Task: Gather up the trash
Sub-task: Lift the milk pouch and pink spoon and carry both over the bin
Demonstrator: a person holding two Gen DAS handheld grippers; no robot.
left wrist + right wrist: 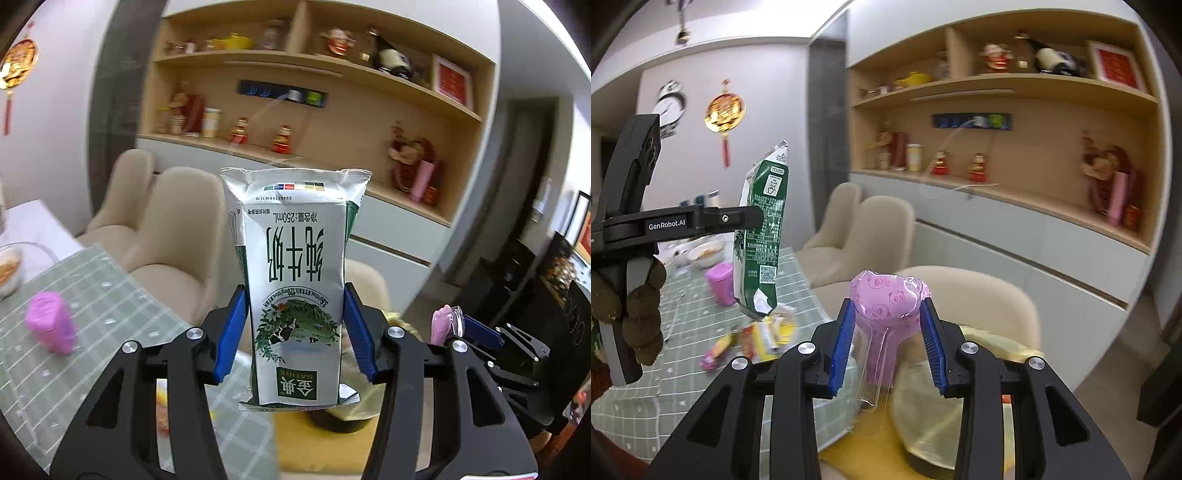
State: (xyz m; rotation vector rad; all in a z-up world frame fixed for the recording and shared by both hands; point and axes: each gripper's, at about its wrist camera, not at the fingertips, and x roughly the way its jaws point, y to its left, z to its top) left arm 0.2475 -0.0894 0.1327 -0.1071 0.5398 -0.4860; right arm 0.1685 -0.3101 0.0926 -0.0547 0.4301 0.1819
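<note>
Two grippers each carry one piece of trash above the table edge. The left gripper (295, 328) clamps one flattened milk carton (295, 280) between its blue pads, the carton standing upright with its print upside down. The right gripper (888, 343), to its right, pinches one pink heart-shaped blister pack (888, 299). One pink cup (51, 321) stands on the checked tablecloth (110, 295) at left. Several wrappers (753, 339) lie on the cloth; two bowls (698, 253) sit farther back, contents unclear.

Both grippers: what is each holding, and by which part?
Left gripper clamps the milk carton across its lower half. Right gripper grips the pink heart-shaped plastic package at its sides.
</note>
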